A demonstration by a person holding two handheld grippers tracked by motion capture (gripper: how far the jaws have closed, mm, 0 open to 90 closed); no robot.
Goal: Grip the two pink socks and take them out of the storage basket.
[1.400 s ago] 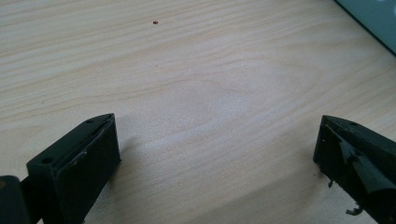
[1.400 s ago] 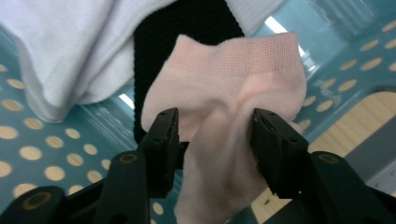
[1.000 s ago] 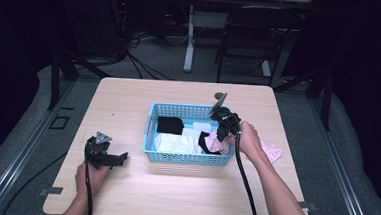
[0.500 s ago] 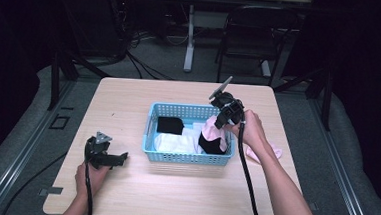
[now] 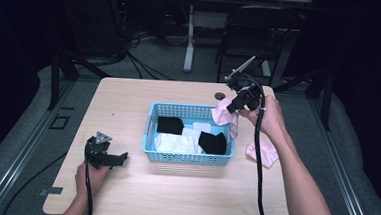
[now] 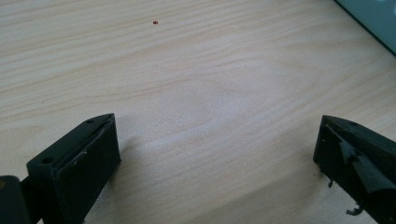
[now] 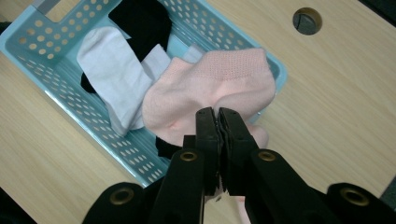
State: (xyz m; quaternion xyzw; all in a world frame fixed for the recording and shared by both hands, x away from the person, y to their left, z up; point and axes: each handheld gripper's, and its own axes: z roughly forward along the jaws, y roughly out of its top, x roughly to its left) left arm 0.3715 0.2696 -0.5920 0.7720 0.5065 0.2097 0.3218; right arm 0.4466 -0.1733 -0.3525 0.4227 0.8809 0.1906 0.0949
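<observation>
Over the right end of the basket [image 5: 152,150] the right claw [image 5: 232,106] is pinched tight on a pink sock [image 7: 212,88], so I'd lift till its toe clears the rim, then swing over to the other pink sock [image 5: 262,153] on the bench [image 5: 123,193].

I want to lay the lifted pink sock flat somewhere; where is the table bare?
Bare wood lies along the table's far edge behind the blue basket, on the left between basket and left gripper, and across the near strip. It is crowded right of the basket, around the second pink sock and the person's forearm.
</observation>
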